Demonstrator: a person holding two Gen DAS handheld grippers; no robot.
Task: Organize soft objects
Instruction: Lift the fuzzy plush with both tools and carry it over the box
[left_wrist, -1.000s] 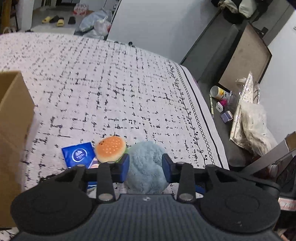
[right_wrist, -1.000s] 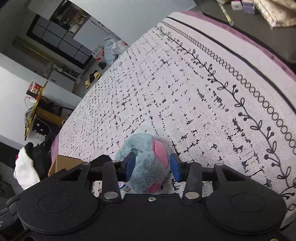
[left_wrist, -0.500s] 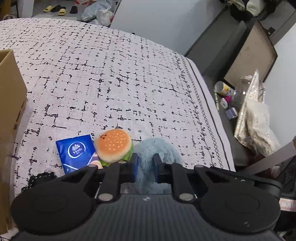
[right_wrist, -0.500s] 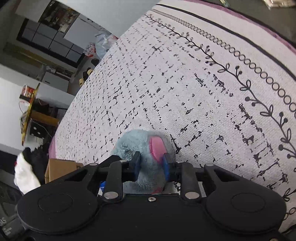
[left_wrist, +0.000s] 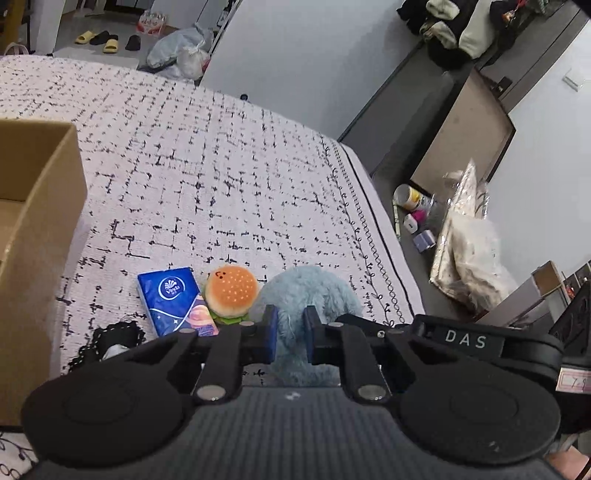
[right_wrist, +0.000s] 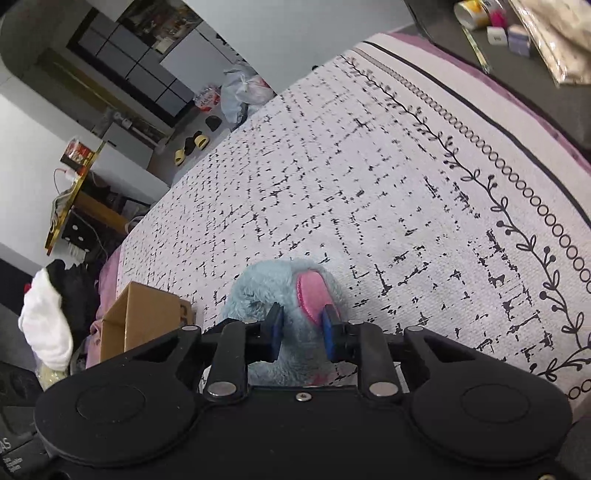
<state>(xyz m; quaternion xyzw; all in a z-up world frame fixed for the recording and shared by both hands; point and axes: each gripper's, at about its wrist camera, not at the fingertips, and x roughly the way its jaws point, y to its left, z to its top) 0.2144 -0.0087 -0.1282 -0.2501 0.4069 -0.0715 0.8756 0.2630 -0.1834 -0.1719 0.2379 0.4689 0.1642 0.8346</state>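
A fluffy light-blue plush toy (left_wrist: 314, 291) with a pink ear (right_wrist: 308, 295) sits on the patterned bedspread (left_wrist: 221, 177). My left gripper (left_wrist: 290, 332) is shut on the plush, squeezing its fur. My right gripper (right_wrist: 301, 332) is shut on the same plush near the pink ear. A small burger plush (left_wrist: 231, 291) lies just left of the blue plush, touching a blue tissue pack (left_wrist: 175, 299). An open cardboard box (left_wrist: 33, 206) stands at the left; it also shows in the right wrist view (right_wrist: 140, 317).
A black lace item (left_wrist: 110, 339) lies near the tissue pack. The bed's right edge drops to a dark floor with cans, small boxes and plastic bags (left_wrist: 465, 251). A pile of black and white clothes (right_wrist: 51, 325) lies beyond the box.
Both grippers have closed from open onto the blue plush. The plush and both grippers have risen a little.
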